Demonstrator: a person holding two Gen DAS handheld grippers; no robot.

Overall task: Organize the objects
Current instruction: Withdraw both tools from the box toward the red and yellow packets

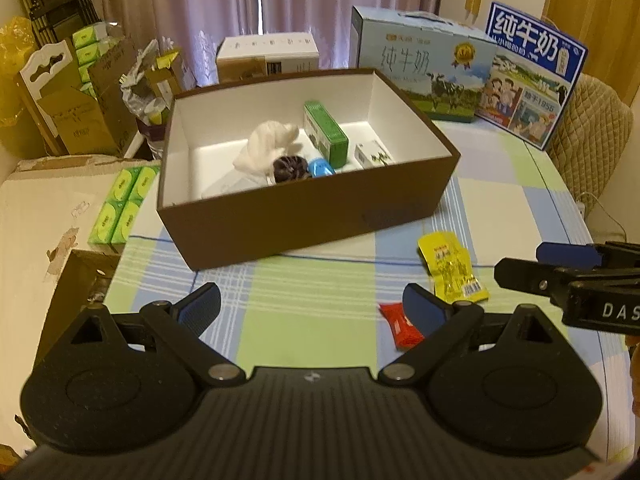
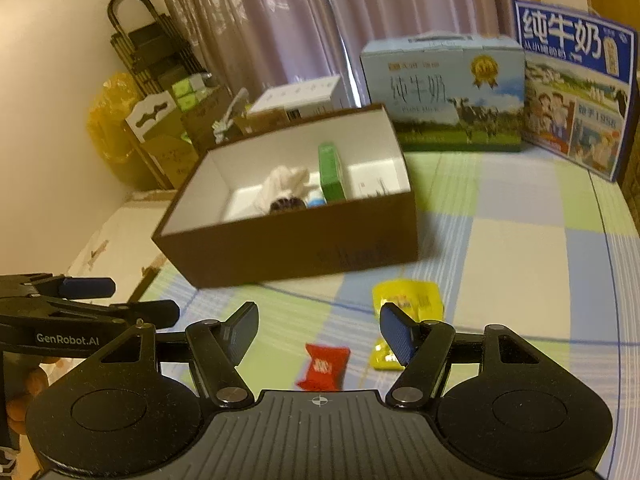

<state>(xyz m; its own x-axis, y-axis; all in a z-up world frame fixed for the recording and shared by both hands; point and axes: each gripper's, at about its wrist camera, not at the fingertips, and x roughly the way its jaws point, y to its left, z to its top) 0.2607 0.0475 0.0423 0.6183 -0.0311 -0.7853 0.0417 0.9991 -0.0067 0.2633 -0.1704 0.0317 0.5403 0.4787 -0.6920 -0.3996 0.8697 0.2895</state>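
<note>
Two packets: red packet [image 2: 322, 366] lengthwise towards brown box [image 2: 288, 246]; yellow packet [image 2: 407, 300] likewise

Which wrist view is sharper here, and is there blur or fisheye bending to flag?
Left wrist view: sharper; milk carton lettering readable, the brown box crisp, edges bowed by the fisheye. Right wrist view: softer, motion-smeared on the red packet and yellow packet; dim warm light in both.
</note>
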